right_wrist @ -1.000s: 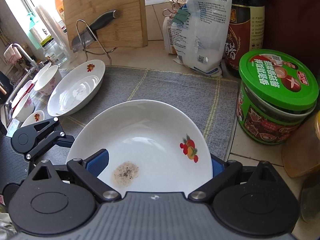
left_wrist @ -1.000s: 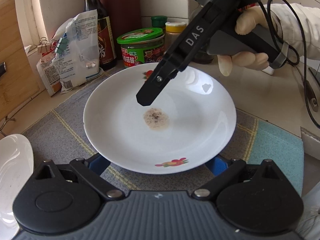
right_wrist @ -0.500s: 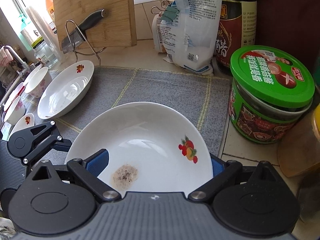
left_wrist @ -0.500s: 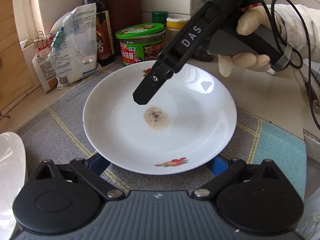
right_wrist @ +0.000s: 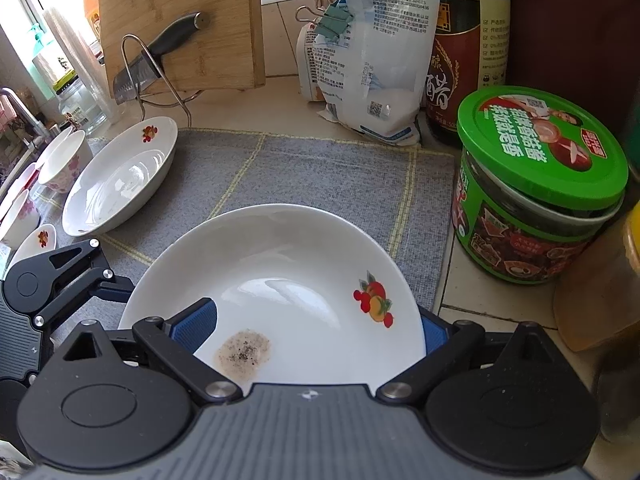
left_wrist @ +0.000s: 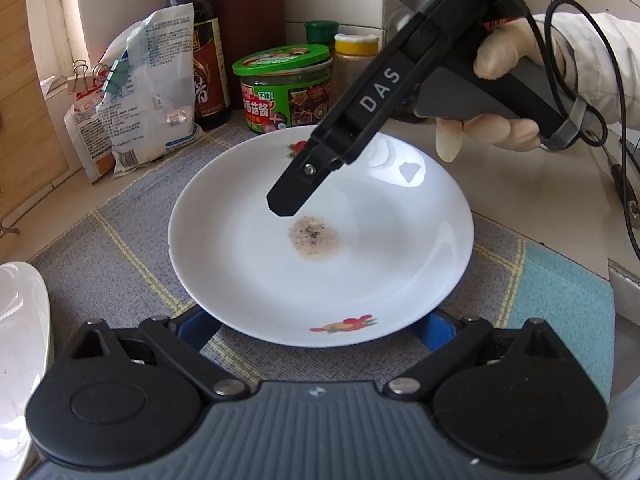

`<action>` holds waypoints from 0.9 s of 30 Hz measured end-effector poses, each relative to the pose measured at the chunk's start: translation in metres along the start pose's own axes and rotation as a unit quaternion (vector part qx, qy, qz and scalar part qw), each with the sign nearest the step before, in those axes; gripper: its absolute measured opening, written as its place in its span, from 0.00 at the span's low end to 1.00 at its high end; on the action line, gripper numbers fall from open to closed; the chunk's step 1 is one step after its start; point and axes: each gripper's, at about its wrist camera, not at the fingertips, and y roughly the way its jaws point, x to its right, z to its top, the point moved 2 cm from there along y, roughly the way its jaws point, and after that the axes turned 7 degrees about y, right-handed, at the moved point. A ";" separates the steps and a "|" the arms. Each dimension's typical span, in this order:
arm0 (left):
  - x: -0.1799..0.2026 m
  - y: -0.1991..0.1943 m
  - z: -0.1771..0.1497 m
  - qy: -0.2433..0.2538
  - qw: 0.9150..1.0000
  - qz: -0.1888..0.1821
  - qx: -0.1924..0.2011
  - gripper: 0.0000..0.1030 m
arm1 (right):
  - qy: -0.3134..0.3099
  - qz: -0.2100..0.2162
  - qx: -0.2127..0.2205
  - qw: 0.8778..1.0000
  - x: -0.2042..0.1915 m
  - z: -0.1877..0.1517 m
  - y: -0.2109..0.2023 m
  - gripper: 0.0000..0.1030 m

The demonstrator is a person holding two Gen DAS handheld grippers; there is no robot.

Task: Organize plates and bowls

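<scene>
The grey checked mat (right_wrist: 320, 184) covers the counter and takes the crockery, likely to cushion it and catch drips. At its middle sits the soiled plate (left_wrist: 280, 280), white with a fruit motif and a patch of speckled residue (left_wrist: 314, 237) near its centre; it lies flat on the mat, not lifted.

From the right wrist view, a second, clean deep plate (right_wrist: 120, 184) lies at ten o'clock, leaning slightly, with small floral bowls (right_wrist: 64, 160) just beyond at nine o'clock, near the sink side. That cluster looks like the gathering spot, so the soiled plate probably belongs there.

At two o'clock stands a green-lidded jar (right_wrist: 540, 184), close to the plate's rim, a thing to avoid knocking.

The right gripper (right_wrist: 316, 328) has its tongs spread wide, one blue pad inside the plate over the rim and the other at the outer edge, apparently straddling the rim for a pinch. The left gripper (left_wrist: 316, 332) holds its tongs apart too, flanking the plate's near edge without clamping.
</scene>
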 end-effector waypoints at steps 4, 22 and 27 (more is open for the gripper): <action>0.000 -0.003 0.000 0.003 1.000 0.003 0.000 0.96 | -0.021 -0.016 0.013 1.000 -0.005 -0.001 -0.004 1.00; 0.001 -0.078 -0.009 -0.057 0.995 0.072 0.035 0.97 | -0.077 -0.055 0.062 0.994 -0.052 -0.010 -0.057 1.00; 0.007 -0.117 -0.013 -0.091 0.985 0.137 0.055 0.98 | -0.098 -0.045 0.080 0.991 -0.081 -0.020 -0.072 1.00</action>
